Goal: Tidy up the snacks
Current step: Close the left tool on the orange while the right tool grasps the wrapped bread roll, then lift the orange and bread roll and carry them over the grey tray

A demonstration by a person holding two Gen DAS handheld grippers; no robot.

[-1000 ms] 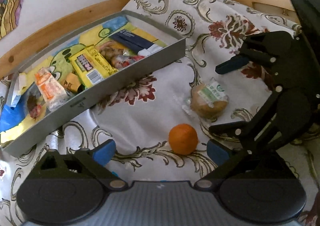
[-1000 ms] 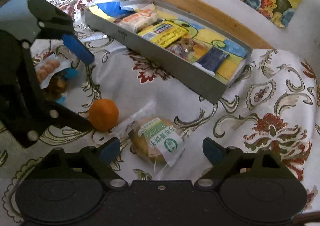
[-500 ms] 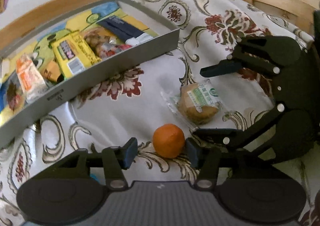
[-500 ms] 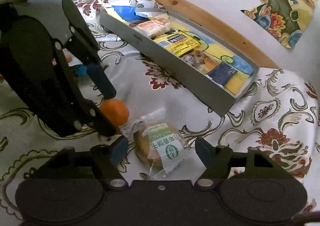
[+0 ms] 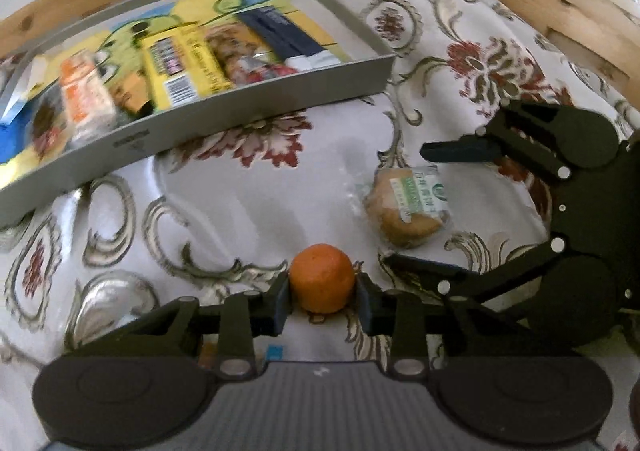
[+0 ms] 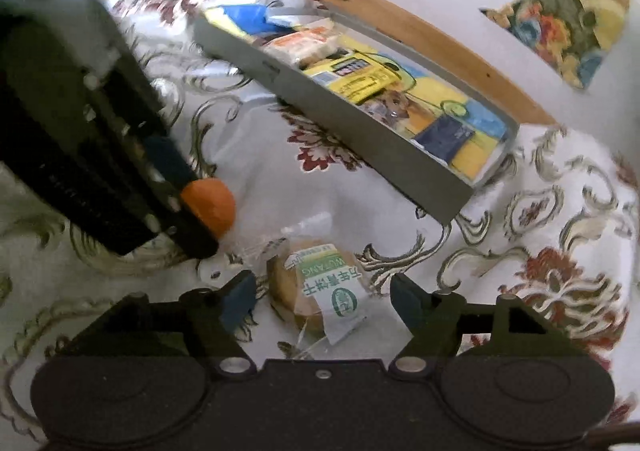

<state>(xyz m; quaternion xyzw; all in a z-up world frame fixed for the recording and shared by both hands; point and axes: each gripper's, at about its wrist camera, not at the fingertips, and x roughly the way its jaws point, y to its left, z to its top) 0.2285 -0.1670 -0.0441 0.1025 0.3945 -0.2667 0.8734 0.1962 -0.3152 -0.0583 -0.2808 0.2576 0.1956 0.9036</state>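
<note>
The orange (image 5: 322, 277) sits low in the middle of the left wrist view, on the floral tablecloth (image 5: 248, 203), clenched between both fingers of the left gripper (image 5: 322, 293). Just to its upper right lies the wrapped bun (image 5: 408, 207) with a green label; in the right wrist view the right gripper (image 6: 320, 297) is spread wide on either side of the bun without touching it. Across the upper left stretches the grey tray (image 5: 248, 113) holding a yellow packet (image 5: 180, 71) and other wrapped snacks
</note>
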